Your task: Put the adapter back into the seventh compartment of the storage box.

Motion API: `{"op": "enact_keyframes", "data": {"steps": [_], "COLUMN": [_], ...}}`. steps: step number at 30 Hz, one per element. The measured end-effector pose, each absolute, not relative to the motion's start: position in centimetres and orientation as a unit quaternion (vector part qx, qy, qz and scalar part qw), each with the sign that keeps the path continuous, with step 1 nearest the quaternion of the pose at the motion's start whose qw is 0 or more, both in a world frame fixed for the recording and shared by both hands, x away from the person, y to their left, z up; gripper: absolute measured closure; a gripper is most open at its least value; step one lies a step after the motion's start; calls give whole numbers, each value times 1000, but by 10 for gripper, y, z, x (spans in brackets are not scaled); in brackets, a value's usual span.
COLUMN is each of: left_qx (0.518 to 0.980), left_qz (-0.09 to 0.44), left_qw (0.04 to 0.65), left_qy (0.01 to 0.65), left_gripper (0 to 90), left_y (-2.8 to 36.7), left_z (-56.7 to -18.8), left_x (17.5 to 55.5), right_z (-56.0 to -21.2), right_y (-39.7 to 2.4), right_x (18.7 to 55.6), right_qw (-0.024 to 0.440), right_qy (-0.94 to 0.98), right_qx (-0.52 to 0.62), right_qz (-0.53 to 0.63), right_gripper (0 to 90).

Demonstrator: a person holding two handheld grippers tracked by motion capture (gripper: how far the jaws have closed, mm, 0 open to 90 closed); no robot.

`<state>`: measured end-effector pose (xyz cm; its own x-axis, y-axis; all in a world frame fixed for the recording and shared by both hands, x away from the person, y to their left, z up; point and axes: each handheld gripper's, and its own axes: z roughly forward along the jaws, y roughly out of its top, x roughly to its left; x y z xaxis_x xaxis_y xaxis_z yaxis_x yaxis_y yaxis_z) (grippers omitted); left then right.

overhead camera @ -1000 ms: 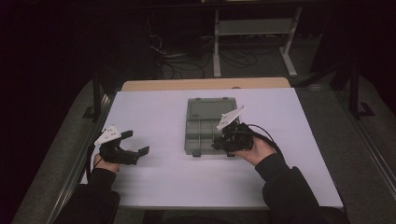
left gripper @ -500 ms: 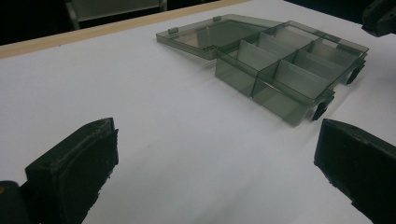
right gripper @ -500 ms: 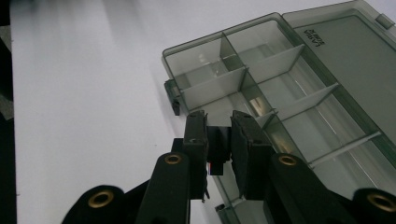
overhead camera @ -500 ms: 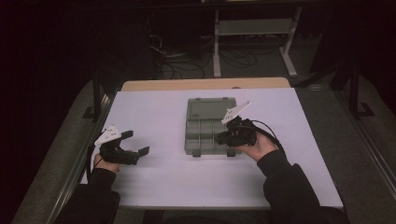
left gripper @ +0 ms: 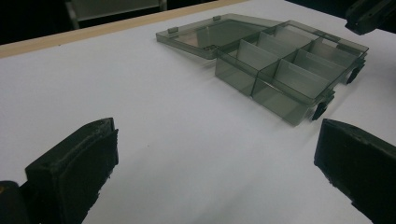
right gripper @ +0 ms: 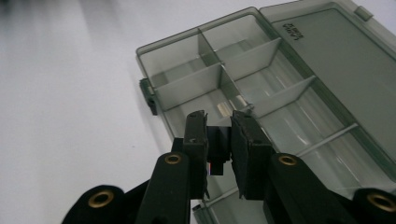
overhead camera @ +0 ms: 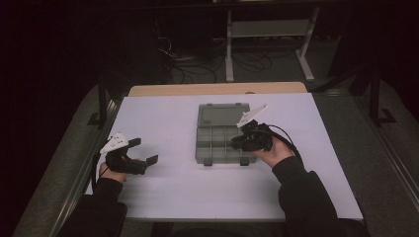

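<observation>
Lying open at the centre of the white table (overhead camera: pixel 163 192), the grey compartment box (overhead camera: pixel 223 138) has its lid (overhead camera: pixel 223 114) folded flat on the far side. The right gripper (right gripper: pixel 219 128) sits over the box's right front corner, jaws pinching a small dark object (right gripper: pixel 218 154) that cannot be identified. The left gripper (overhead camera: pixel 143 151) rests near the table's left edge, well apart from the box, jaws spread wide with nothing between them
</observation>
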<state>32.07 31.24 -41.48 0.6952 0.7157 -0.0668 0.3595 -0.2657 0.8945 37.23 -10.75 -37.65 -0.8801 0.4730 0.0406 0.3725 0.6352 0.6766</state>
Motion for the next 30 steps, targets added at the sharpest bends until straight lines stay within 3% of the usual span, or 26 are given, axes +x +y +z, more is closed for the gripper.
{"op": "enact_keyframes", "data": {"steps": [30], "left_qx": [776], "left_qz": [179], "left_qw": [497], "left_qy": [344], "left_gripper": [0], "left_y": [312], "left_z": [-415], "left_x": [321], "right_z": [-405], "right_y": [-95], "right_x": [391], "right_qw": [61], "right_qy": [916], "right_qx": [245], "right_qz": [312], "right_gripper": [755]}}
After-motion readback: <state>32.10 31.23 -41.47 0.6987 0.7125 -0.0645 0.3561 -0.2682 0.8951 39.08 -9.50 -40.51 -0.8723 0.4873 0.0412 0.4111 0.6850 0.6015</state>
